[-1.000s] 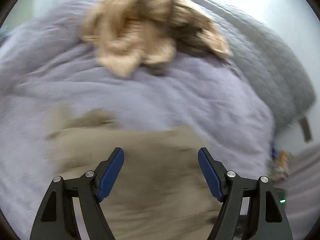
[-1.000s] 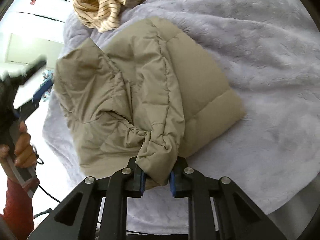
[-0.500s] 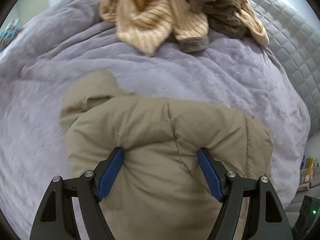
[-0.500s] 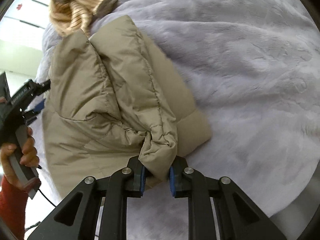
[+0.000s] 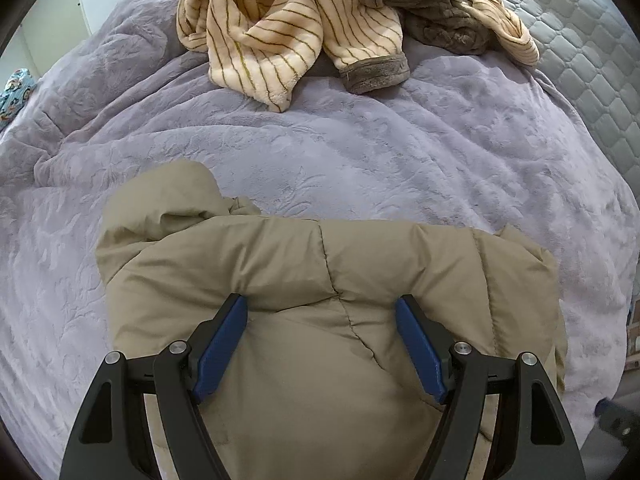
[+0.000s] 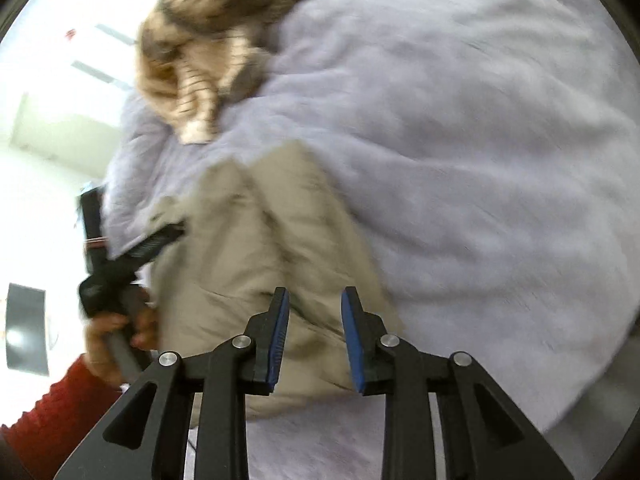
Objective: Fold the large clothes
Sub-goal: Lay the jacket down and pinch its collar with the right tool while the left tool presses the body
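A beige puffer jacket lies folded into a bundle on the lavender blanket. My left gripper is open wide and pushed down onto the jacket's near part, so padded fabric bulges up between its blue pads. In the blurred right wrist view my right gripper hovers just above the jacket. Its jaws are opening, and nothing is pinched between them. The same view shows the left gripper at the jacket's left edge, held by a hand with a red sleeve.
A heap of cream striped fleece with grey-brown trim lies at the far side of the blanket, also blurred in the right wrist view. A grey quilted cover borders the blanket on the right. Bare blanket stretches between heap and jacket.
The left gripper came down onto the jacket and settled there, still wide. The right gripper let go of the jacket fold it was pinching and pulled back and up.
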`<control>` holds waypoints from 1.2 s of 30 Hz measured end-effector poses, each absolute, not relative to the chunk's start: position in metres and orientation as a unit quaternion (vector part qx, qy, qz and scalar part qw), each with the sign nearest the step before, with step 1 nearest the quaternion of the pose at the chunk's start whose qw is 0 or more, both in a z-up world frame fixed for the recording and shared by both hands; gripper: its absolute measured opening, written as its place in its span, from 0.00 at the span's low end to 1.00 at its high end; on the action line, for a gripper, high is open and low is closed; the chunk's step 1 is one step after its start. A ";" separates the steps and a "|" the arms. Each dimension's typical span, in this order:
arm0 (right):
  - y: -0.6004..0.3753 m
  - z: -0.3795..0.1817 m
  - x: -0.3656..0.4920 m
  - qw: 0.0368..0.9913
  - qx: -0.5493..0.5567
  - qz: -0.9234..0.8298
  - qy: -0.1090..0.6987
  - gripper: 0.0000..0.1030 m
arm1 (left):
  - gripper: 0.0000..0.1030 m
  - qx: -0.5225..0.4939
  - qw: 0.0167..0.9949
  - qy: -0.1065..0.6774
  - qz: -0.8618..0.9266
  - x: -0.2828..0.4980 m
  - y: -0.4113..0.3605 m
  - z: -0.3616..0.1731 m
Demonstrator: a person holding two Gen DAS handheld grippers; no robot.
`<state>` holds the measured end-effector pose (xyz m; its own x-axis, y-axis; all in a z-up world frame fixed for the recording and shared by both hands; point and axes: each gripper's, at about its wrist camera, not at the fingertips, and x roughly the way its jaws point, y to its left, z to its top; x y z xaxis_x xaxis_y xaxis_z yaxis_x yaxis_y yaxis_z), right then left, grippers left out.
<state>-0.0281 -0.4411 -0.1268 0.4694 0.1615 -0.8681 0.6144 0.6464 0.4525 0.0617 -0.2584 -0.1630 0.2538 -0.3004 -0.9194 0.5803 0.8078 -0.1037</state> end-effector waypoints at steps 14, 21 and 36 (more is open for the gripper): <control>-0.405 -0.180 0.032 0.731 0.343 -0.120 0.577 0.29 | 0.75 0.139 0.781 0.541 -0.280 0.057 -0.254 -0.157; -0.398 -0.181 0.033 0.730 0.336 -0.120 0.583 0.29 | 0.75 0.137 0.781 0.549 -0.265 0.055 -0.246 -0.145; -0.400 -0.182 0.040 0.729 0.335 -0.119 0.585 0.30 | 0.91 0.096 0.795 0.562 -0.207 0.030 -0.135 -0.104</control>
<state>0.0403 -0.4001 -0.1823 0.2869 0.2192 -0.9326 0.5660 0.7466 0.3496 0.0300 -0.1353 -0.1038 0.2828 -0.2223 -0.9331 0.4374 0.8956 -0.0808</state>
